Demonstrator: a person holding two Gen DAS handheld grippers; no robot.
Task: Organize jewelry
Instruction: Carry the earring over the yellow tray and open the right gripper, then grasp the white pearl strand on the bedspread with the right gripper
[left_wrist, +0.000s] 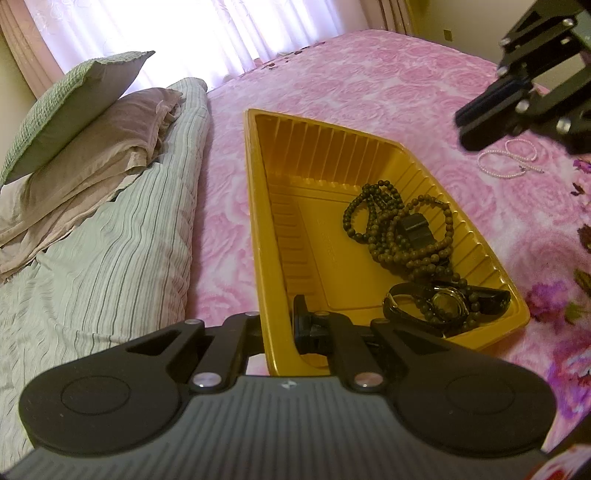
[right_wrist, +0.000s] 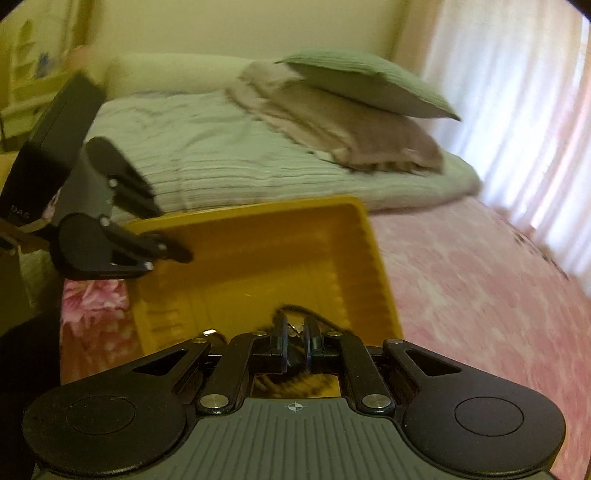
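A yellow ribbed tray (left_wrist: 280, 206) lies on the pink bed cover. In it are a dark bead necklace (left_wrist: 391, 225) and a black watch (left_wrist: 448, 302). My left gripper (left_wrist: 284, 325) is shut on the tray's near rim, one finger inside and one outside. A white pearl necklace (left_wrist: 509, 162) lies on the cover beyond the tray at right. My right gripper (left_wrist: 476, 122) hovers above and left of the pearls. In the blurred right wrist view my right gripper (right_wrist: 295, 328) has its fingers a little apart and empty, above the tray (right_wrist: 258, 251). The left gripper (right_wrist: 173, 251) shows at the tray's left rim.
A folded striped quilt (left_wrist: 110, 236) with stacked pillows (left_wrist: 92, 122) lies left of the tray. The pink floral bed cover (left_wrist: 369, 81) spreads around. A bright curtained window (left_wrist: 166, 33) is behind the bed.
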